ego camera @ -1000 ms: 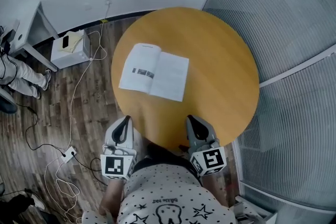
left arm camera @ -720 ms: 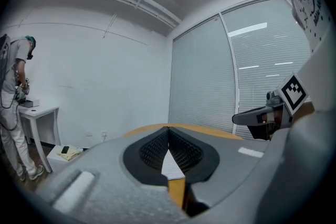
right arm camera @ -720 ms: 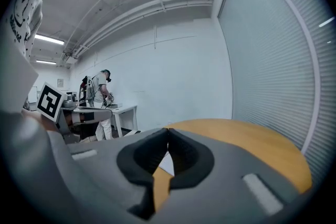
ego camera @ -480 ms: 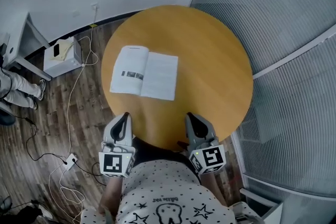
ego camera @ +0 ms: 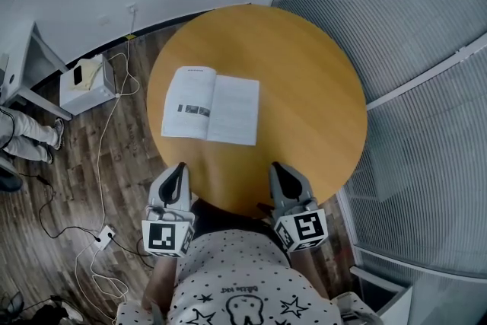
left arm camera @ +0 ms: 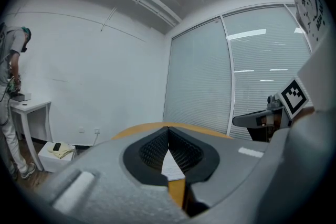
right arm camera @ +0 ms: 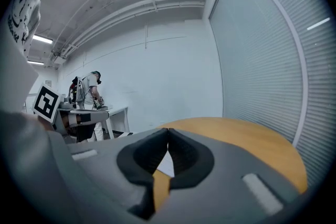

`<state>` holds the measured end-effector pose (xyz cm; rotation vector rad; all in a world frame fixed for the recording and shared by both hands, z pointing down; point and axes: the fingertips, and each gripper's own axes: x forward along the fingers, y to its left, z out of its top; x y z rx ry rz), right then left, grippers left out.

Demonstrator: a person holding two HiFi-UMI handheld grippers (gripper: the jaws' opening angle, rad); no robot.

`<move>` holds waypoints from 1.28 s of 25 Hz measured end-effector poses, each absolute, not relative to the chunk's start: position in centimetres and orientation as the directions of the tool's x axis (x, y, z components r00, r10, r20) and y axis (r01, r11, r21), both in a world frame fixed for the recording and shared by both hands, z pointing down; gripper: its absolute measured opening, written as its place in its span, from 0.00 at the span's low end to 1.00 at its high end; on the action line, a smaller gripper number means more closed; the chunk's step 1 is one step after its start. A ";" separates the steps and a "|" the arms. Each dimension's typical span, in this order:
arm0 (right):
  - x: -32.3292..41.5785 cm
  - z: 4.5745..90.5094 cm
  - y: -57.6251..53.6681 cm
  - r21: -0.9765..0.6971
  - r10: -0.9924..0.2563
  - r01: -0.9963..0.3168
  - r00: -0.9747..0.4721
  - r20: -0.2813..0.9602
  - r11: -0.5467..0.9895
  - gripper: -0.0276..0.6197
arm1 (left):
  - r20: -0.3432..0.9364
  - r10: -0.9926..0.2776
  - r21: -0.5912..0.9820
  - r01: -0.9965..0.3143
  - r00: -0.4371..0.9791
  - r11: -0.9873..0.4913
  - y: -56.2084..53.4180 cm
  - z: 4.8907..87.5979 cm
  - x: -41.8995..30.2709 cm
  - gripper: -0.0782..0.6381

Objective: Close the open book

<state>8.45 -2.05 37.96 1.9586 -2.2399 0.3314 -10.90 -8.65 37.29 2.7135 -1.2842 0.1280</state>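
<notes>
Task not begun: the book [ego camera: 211,106] lies open on the bench [ego camera: 304,80], at my eleven o'clock. I hold the left gripper [ego camera: 179,170] and right gripper [ego camera: 276,169] short of it, jaws closed together on nothing (pages untouched).

A round wooden table [ego camera: 319,103] carries an open book [ego camera: 211,105], lying flat.
</notes>
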 end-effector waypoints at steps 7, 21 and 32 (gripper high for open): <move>6.3 37.5 -3.3 -0.079 -0.961 -0.992 -0.111 0.254 0.094 0.05 | 0.145 -0.743 0.085 -0.756 0.654 -0.649 -11.0 36.7 -12.6 0.12; 4.5 36.7 -4.0 -0.071 -0.962 -0.996 -0.076 0.261 0.060 0.05 | 0.156 -0.724 0.106 -0.740 0.672 -0.664 -12.4 36.9 -14.4 0.12; 5.1 36.7 -4.9 -0.057 -0.962 -0.997 -0.074 0.262 0.061 0.05 | 0.159 -0.723 0.113 -0.740 0.672 -0.663 -13.2 37.5 -14.1 0.12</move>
